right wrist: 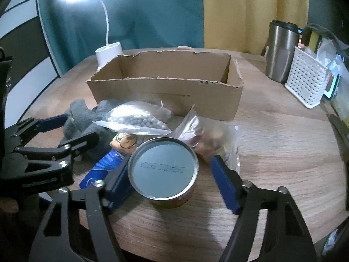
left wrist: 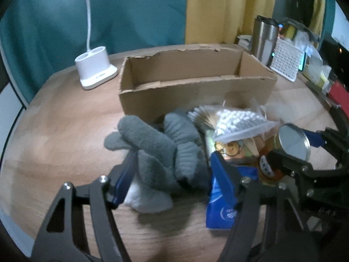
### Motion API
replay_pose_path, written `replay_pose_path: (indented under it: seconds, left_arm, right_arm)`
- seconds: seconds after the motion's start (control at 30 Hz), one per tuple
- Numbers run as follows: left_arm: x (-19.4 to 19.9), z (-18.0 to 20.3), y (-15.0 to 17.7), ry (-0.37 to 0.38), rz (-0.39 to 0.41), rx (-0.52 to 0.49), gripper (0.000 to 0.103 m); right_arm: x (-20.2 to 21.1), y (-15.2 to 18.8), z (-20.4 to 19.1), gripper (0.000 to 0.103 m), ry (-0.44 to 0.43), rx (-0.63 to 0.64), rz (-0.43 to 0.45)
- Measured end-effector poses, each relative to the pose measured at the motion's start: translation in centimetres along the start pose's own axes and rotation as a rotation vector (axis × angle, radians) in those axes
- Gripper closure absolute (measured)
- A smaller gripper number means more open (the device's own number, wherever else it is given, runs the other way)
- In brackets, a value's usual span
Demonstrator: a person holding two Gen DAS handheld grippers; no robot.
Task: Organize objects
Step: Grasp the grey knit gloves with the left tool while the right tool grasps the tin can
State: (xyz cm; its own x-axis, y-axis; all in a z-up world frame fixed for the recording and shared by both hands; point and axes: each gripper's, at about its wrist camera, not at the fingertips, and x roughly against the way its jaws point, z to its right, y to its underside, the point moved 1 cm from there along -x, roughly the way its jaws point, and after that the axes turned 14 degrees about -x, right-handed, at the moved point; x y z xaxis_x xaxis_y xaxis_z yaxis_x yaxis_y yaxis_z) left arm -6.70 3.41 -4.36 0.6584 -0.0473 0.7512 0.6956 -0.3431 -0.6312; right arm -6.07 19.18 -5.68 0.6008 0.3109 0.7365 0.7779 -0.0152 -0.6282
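A grey glove [left wrist: 157,152] lies on the round wooden table [left wrist: 65,131], and my left gripper [left wrist: 174,155] is shut on it, one pad on each side. Beside it are a bag of white beads [right wrist: 135,118], a cartoon-printed packet [right wrist: 126,140], a blue packet [right wrist: 102,168] and a clear bag of brown bits [right wrist: 207,137]. A tin can [right wrist: 163,168] stands upright between the fingers of my right gripper [right wrist: 170,161]. Its left pad is against the can and a gap shows at the right pad. An open-topped cardboard box [right wrist: 165,93] stands behind the pile; its inside looks empty.
A white lamp base [left wrist: 96,69] stands left of the box. At the back right are a steel tumbler [right wrist: 281,52] and a white perforated basket [right wrist: 305,80] with clutter behind it. A white cloth [left wrist: 148,198] lies under the glove. The table edge curves close in front.
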Motion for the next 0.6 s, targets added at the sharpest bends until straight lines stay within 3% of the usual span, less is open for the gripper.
replay_pose_path:
  seconds: [0.2,0.3,0.37,0.6]
  left_arm:
    - [-1.6,1.2,0.0,0.007,-0.035,-0.062,0.034]
    - [-1.6,1.3,-0.1,0.04,-0.028,-0.063,0.054]
    - [-1.5,1.1,-0.2,0.073,-0.024,-0.042,0.061]
    - [-0.6,0.6,-0.1,0.109,-0.002,0.004,0.066]
  right_arm:
    - [0.0,0.2,0.0,0.043,-0.018,0.011,-0.008]
    - [0.0,0.3,0.1,0.043,-0.024,0.013,-0.007]
    - [0.1,0.3,0.1,0.043,-0.026,0.017,-0.009]
    - [1.0,-0.1,-0.2,0.044,-0.042,0.03,0.014]
